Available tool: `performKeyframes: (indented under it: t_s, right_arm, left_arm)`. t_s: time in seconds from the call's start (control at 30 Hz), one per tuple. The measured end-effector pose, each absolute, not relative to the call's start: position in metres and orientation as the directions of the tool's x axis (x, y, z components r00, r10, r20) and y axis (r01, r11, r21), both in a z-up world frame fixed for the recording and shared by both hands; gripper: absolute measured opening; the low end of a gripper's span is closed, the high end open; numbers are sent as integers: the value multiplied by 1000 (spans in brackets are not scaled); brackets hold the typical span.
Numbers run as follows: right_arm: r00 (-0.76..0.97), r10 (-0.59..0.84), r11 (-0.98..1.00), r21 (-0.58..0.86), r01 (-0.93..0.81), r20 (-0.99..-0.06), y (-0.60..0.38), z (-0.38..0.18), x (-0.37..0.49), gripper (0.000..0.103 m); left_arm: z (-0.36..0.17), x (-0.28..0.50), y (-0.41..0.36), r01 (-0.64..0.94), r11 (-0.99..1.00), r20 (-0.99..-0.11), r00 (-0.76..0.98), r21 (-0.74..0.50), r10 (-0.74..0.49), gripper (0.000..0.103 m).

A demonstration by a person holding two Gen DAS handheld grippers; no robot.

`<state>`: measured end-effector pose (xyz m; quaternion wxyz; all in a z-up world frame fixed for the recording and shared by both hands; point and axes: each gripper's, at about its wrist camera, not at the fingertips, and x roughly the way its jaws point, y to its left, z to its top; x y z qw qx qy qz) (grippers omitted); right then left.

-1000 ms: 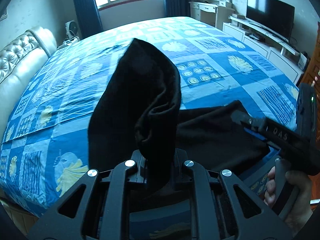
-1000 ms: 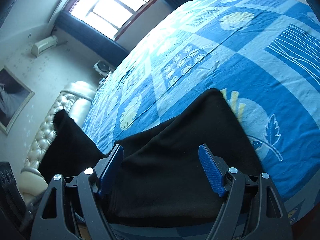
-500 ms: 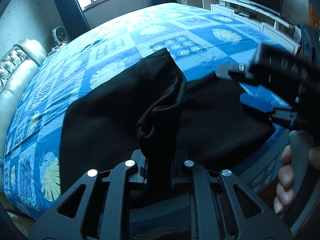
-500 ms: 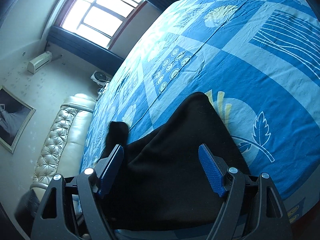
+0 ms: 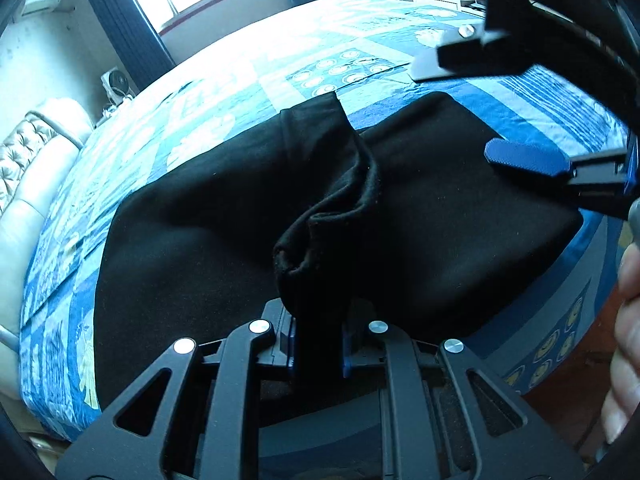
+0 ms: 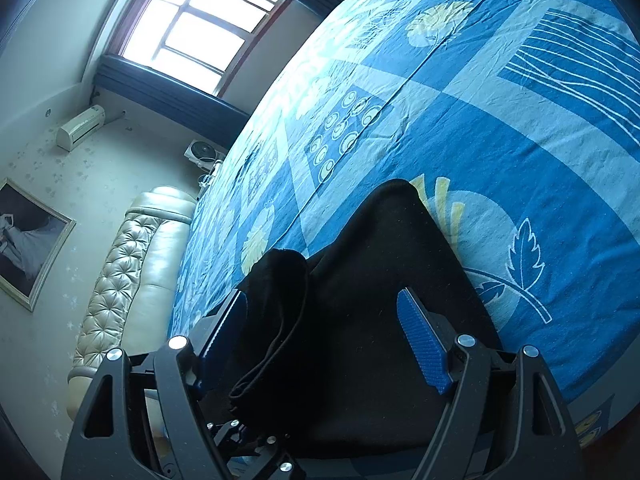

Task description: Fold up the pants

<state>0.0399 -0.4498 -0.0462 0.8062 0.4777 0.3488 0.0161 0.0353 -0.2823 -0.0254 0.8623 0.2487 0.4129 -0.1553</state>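
Left wrist view: the left tool [image 5: 318, 338] at 6 o'clock is pinching a bunched fold of the black soft-fabric pants [image 5: 440, 216], its blue pads pressed onto the cloth. The gathered fold rises toward 12 o'clock; the rest of the pants lies spread flat on the bed with the blue patterned sheet [image 5: 248, 80], near its front edge. At 3 o'clock the right tool [image 5: 480, 100] hangs over the pants, one blue pad just above the cloth; contact unclear. Fingers of a hand [image 5: 624, 332] show at 4 o'clock.

Right wrist view: right tool [image 6: 324, 340] spread wide, blue pads on either side of the pants [image 6: 380, 280], gripping nothing. The raised fold sits at 9 o'clock of centre. Cream tufted headboard [image 6: 124, 280] at 8 o'clock.
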Motion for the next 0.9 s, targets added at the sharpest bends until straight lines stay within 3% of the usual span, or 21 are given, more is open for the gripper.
performKeyframes:
  t_s: [0.17, 0.3, 0.4, 0.43, 0.47, 0.63, 0.73, 0.9]
  right_arm:
    - [756, 368, 543, 785, 297, -541, -450, -43, 43, 77]
    - [753, 382, 549, 787, 282, -536, -450, -41, 46, 77]
    - [750, 385, 547, 787, 285, -538, -452, -42, 46, 77]
    - [749, 384, 547, 787, 286, -539, -453, -43, 45, 77]
    - [749, 383, 547, 786, 288, -541, -454, -43, 45, 77]
    - [744, 390, 547, 786, 288, -543, -455, -43, 47, 77]
    - [735, 408, 547, 790, 277, -541, -451, -43, 49, 77]
    - [692, 436, 597, 760, 256, -575, -437, -42, 57, 77]
  left_arm:
    - [-31, 26, -289, 476, 799, -757, 652, 368, -40, 15]
    - [-30, 21, -289, 477, 805, -756, 652, 352, -56, 19]
    - [-24, 20, -283, 497, 813, -763, 638, 305, -104, 31]
    - [-21, 19, -280, 502, 817, -766, 631, 283, -122, 48]
    - [-16, 18, -276, 500, 826, -766, 627, 258, -140, 57]
    - [18, 4, -242, 497, 857, -728, 638, 140, -251, 90]
    - [36, 2, -214, 481, 870, -707, 652, 108, -272, 93]
    - [33, 19, -131, 382, 924, -763, 598, 2, -245, 94]
